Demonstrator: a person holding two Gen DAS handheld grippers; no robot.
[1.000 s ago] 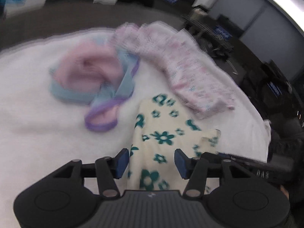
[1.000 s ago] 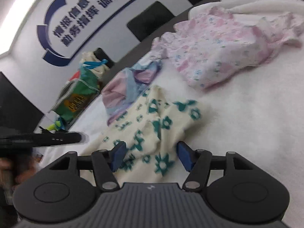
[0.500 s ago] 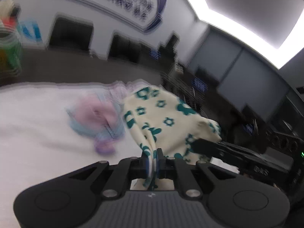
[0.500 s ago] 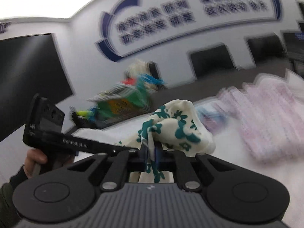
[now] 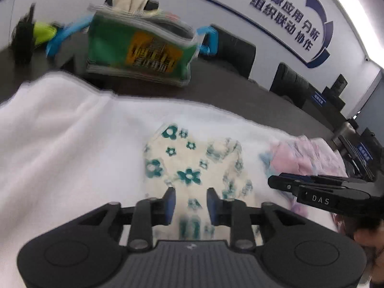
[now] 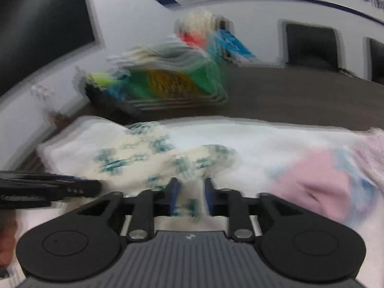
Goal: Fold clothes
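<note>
**Floral cloth relaid, both grips let go**

Half a second back both grippers were clenched on the floral cloth, holding it in the air. It now lies on the white blanket [image 5: 60,144] in fresh ground near the bag, and both views have swung round to the wall.

Left to right:
- Bag [image 5: 141,50]: one, green, stuffed, on the dark table beyond the blanket.
- Floral cloth [image 5: 192,168]: one, cream with teal flowers, mid-blanket, rumpled, far edge humped up.
- Pink pile [image 5: 304,160]: right of it, just beside. At least two garments; too blurred to count surely.

Jaws: left gripper [image 5: 190,205] has just been opening, pads parted, the cloth's near edge between them but not pinched. Right gripper [image 6: 189,198] likewise, released over its own edge of the cloth.

Handling, my judgement: light, limp, no stiffness; it sags and bunches wherever unsupported. Not fragile and not slippery, though it may drag on the fleecy blanket. Best taken at two corners or a hem, one gripper each, and kept taut.
</note>
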